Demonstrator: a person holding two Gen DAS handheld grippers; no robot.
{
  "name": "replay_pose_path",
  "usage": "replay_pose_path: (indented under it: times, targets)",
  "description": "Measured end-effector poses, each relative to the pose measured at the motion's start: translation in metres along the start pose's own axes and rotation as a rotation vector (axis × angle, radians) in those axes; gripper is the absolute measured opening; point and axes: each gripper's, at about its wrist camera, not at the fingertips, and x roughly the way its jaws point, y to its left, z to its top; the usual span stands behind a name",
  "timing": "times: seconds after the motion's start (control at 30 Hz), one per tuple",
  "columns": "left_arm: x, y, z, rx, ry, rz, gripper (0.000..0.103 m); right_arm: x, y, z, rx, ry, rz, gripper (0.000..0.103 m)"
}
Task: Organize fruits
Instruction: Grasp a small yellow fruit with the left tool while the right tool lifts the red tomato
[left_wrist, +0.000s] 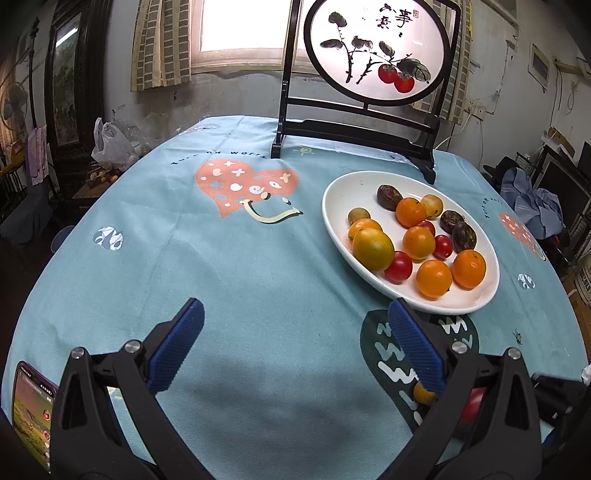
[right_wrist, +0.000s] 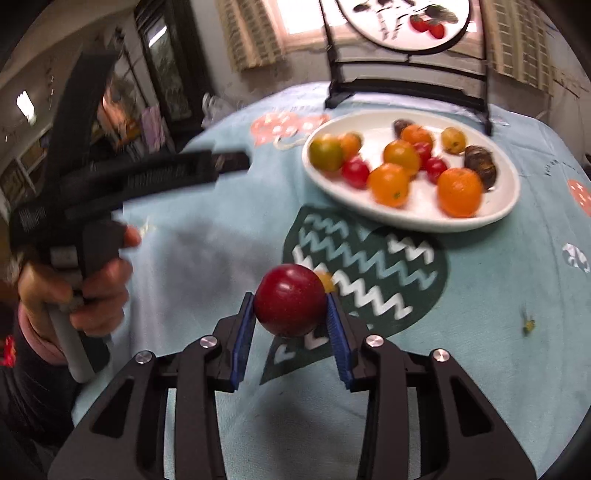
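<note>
The right gripper is clamped on a dark red round fruit, with one blue pad bearing on each side of it. The grip sits across the widest part of the fruit, which keeps a smooth sphere from rolling out. The fruit appears clear of the cloth-covered bench, above the dark green zigzag print at the near edge. A small yellow-orange fruit shows just behind the held one; whether it rests on the cloth cannot be told.

The white oval plate lies farther back and to the right, already carrying oranges, small red fruits and dark brown fruits. It is probably the collection point, so the held fruit most likely goes there next.

The left gripper has its jaws wide and holds nothing. It hovers over bare cloth to the left of the plate, well clear of the transfer path. A phone lies at the near left corner.
</note>
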Motion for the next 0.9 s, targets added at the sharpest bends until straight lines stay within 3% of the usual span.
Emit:
replay_pose_path:
  times: [0.17,0.33,0.5,0.77,0.9]
  targets:
    - [0.003,-0.013,-0.005,0.052,0.032,-0.062,0.101,-0.024,-0.038,0.01,0.137,-0.11,-0.125,0.039]
    - [0.003,-0.052,-0.022,0.248,0.082,-0.176,0.1,-0.026,-0.058,0.009,0.206,-0.107,-0.144,0.039]
    - [0.004,-0.082,-0.044,0.411,0.112,-0.224,0.082,-0.023,-0.057,0.004,0.202,-0.085,-0.136,0.039]
    - [0.017,-0.091,-0.054,0.436,0.189,-0.277,0.044,-0.021,-0.053,0.004,0.19,-0.076,-0.133,0.039]
    - [0.018,-0.095,-0.058,0.454,0.197,-0.29,0.036,-0.019,-0.052,0.004,0.181,-0.072,-0.132,0.039]
